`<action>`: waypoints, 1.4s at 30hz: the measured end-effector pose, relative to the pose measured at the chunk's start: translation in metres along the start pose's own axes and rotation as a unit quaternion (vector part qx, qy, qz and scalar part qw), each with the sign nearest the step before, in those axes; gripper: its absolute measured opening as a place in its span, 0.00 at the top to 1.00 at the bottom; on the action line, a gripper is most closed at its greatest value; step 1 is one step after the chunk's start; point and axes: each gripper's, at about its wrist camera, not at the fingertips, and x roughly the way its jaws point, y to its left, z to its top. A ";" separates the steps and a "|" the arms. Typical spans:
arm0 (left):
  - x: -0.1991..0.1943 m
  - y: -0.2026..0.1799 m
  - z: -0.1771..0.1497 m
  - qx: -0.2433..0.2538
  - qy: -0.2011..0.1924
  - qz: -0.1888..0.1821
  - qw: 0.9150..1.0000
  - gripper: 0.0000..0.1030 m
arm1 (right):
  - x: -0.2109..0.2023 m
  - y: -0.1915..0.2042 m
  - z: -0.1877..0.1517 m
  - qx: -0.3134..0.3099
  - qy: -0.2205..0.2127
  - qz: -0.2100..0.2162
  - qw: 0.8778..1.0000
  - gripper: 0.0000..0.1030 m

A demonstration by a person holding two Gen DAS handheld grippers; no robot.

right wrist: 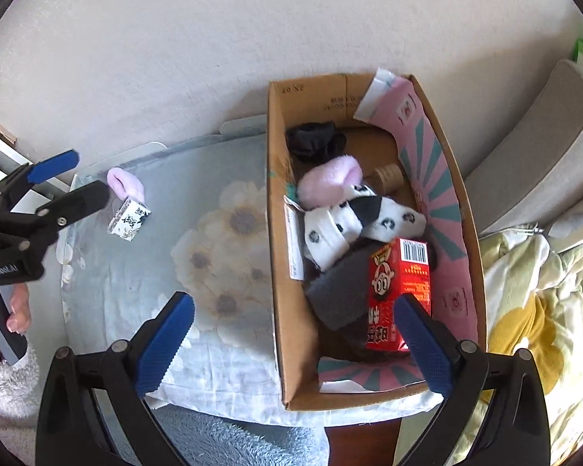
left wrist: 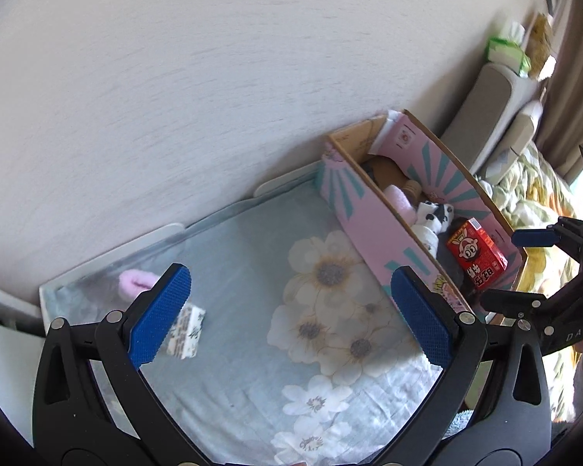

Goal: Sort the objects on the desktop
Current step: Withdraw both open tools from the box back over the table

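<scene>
A cardboard box (right wrist: 276, 272) (left wrist: 373, 240) stands on the right of the flowered tablecloth (right wrist: 198, 240). In it lie a red carton (right wrist: 398, 291) (left wrist: 476, 256), spotted socks (right wrist: 346, 225), a pink fluffy sock (right wrist: 326, 182), a black sock (right wrist: 315, 139) and a grey item (right wrist: 338, 295). A small white patterned box (right wrist: 130, 219) (left wrist: 184, 330) and a pink fluffy sock (right wrist: 122, 184) (left wrist: 134, 285) lie on the cloth at far left. My left gripper (left wrist: 291, 318) is open and empty above the cloth, near the small box. My right gripper (right wrist: 293, 345) is open and empty over the box's near end.
A plain wall (right wrist: 252, 31) runs behind the table. A grey headboard (right wrist: 544, 147) and a flowered quilt (right wrist: 532, 310) lie right of the box. A blue fluffy towel (right wrist: 233, 442) hangs at the table's near edge. Green tissue packs (left wrist: 509, 50) sit far right.
</scene>
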 end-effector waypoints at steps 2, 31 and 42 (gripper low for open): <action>-0.005 0.013 -0.005 -0.014 -0.004 0.007 1.000 0.00 | 0.003 0.007 0.002 -0.006 0.001 -0.010 1.000 0.01; -0.040 0.171 -0.099 -0.182 0.000 0.095 0.979 0.00 | 0.044 0.131 0.015 -0.121 0.012 0.085 0.989 0.01; 0.019 0.187 -0.113 -0.201 0.032 0.068 0.977 0.01 | 0.088 0.183 0.017 -0.315 -0.016 0.155 0.936 0.01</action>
